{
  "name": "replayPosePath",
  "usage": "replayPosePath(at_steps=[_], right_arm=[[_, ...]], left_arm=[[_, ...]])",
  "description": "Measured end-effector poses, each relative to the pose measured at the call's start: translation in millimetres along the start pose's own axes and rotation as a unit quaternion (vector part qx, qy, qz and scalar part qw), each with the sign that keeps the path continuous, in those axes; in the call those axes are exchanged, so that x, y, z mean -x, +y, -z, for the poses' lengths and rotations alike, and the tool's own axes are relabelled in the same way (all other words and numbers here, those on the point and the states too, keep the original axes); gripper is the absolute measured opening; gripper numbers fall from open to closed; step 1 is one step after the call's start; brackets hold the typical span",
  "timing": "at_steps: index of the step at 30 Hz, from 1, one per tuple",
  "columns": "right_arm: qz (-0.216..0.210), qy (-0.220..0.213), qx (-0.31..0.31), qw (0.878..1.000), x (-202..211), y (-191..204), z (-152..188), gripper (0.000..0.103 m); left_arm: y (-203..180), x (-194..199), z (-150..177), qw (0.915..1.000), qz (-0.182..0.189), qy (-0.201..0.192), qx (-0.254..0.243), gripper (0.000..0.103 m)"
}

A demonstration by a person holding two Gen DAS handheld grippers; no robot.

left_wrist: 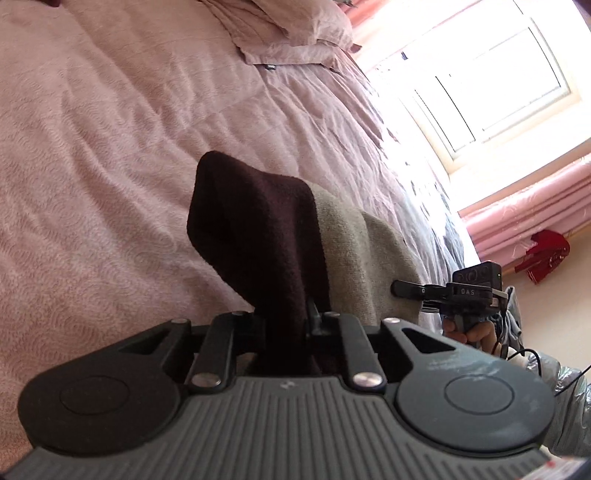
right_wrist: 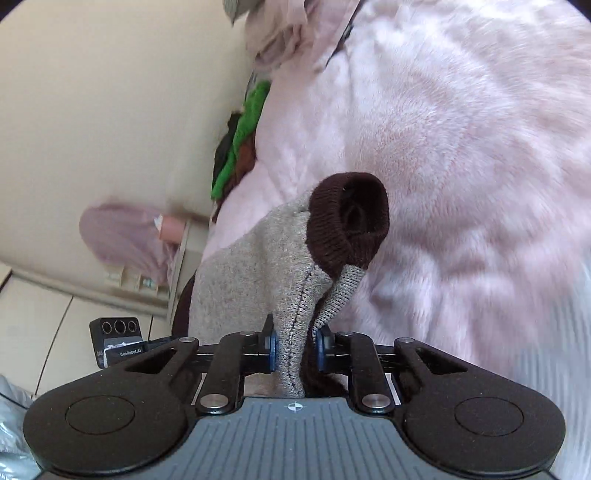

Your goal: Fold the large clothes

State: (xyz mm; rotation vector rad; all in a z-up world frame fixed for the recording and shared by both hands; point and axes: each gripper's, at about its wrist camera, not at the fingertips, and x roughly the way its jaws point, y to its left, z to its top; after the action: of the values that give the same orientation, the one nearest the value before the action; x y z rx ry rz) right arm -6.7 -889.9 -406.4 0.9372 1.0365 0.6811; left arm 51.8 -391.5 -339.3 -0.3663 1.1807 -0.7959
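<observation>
A knitted sweater, beige with dark brown trim, is held up between both grippers above a pink bed. In the left wrist view my left gripper (left_wrist: 286, 321) is shut on the sweater's dark brown part (left_wrist: 258, 229), and the beige body (left_wrist: 362, 258) stretches right to my right gripper (left_wrist: 400, 288), held by a hand. In the right wrist view my right gripper (right_wrist: 295, 347) is shut on a beige fold of the sweater (right_wrist: 255, 266) along a seam, with a brown ribbed cuff (right_wrist: 347, 218) curling above it.
The pink bedspread (left_wrist: 110, 147) fills the space under the sweater, with pillows (left_wrist: 291, 33) at its head. A bright window (left_wrist: 491, 81) and pink curtains (left_wrist: 532, 218) stand beyond. Green and brown clothes (right_wrist: 243, 136) lie piled at the bed's edge near a cream wall (right_wrist: 110, 92).
</observation>
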Motion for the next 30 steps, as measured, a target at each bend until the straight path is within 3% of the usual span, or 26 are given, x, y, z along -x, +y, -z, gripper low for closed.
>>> replayPosePath(at_steps=[5,10,18,22,24,27,30], right_arm=[[0.027,-0.102,-0.056,0.993,58.2,35.6,83.1,0.016],[0.061,-0.21,-0.124,0.968,104.6,84.3,183.8,0.016],[0.131,-0.348,-0.207,0.905,190.3,174.9,308.3,0.016],[0.152,-0.395,-0.216,0.88,226.1,214.7,346.7,0.016],[0.152,-0.417,-0.217,0.869,246.0,226.7,361.3,0.016],[0.152,-0.443,-0.215,0.857,280.3,238.9,376.1,0.016],[0.15,-0.45,-0.21,0.855,321.4,236.5,376.9,0.016]], left_arm=[[-43.0,-4.2,-7.2,0.9959,0.02,0.067,-0.058,0.013],[-95.0,-17.4,-0.2,0.9806,0.059,0.138,-0.127,0.013],[-194.0,-34.6,30.4,0.9319,0.131,0.253,-0.225,0.013],[-252.5,-35.8,44.9,0.9087,0.156,0.279,-0.268,0.013],[-281.9,-35.5,50.8,0.901,0.168,0.282,-0.284,0.013],[-323.7,-41.2,60.0,0.8945,0.181,0.283,-0.295,0.013],[-364.5,-54.8,67.5,0.8923,0.188,0.276,-0.304,0.013]])
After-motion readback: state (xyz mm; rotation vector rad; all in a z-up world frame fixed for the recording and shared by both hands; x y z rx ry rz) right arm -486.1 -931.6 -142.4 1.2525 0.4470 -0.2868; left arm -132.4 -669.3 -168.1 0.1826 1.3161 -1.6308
